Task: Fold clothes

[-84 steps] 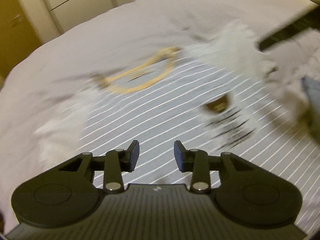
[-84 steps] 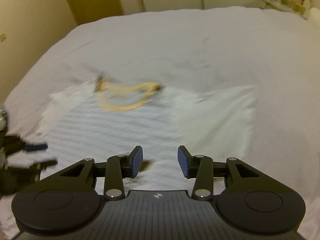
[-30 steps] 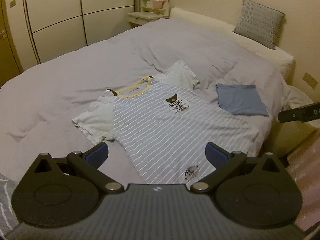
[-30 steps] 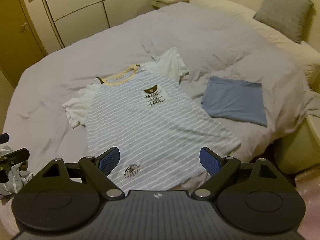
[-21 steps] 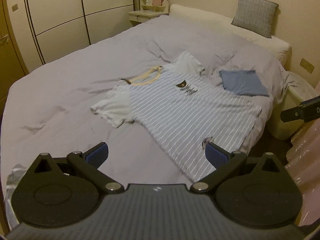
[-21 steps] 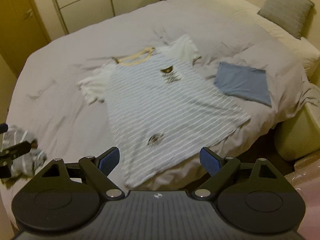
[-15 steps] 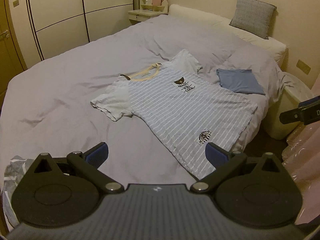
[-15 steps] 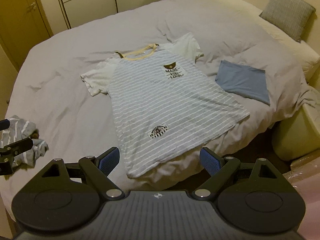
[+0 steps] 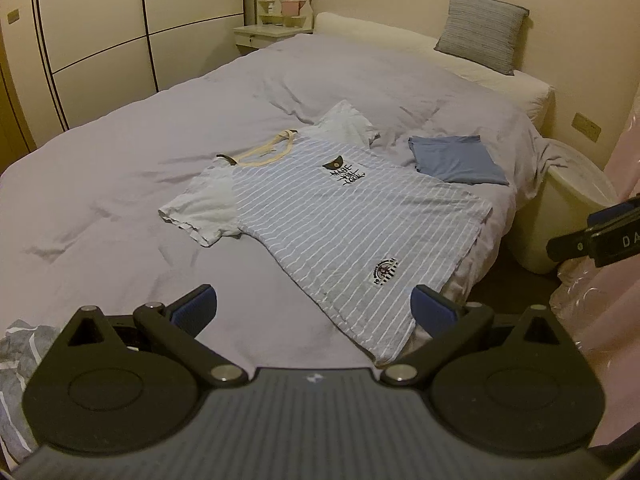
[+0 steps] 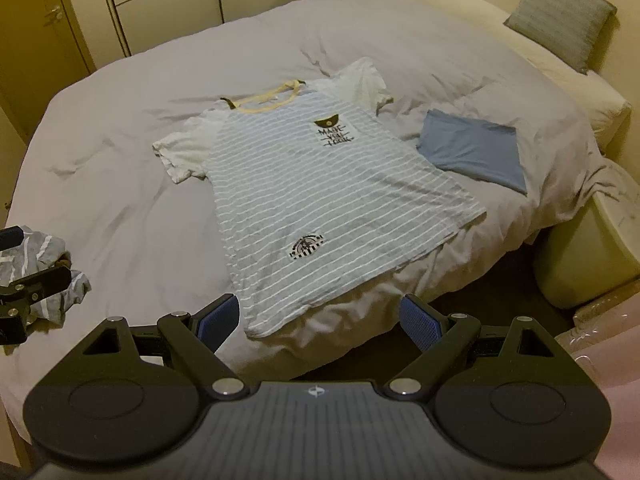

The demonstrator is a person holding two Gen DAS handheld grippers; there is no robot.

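While the striped shirt (image 10: pixel 320 184) lies flat and unfolded mid-bed (image 10: pixel 120 208), a blue folded piece (image 10: pixel 472 148) sits beside it. Both the left gripper (image 9: pixel 314 306) and right gripper (image 10: pixel 320 318) hang back wide open, empty; a crumpled garment (image 10: pixel 48 268) looks left to fold.

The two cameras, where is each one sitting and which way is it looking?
Left wrist view: sits on the left gripper, open, looking across the bed at the striped T-shirt; the right gripper's tip pokes in at the right edge.
Right wrist view: sits on the right gripper, open, looking down at the shirt.
Both show the shirt, the folded blue cloth and the grey pillow.
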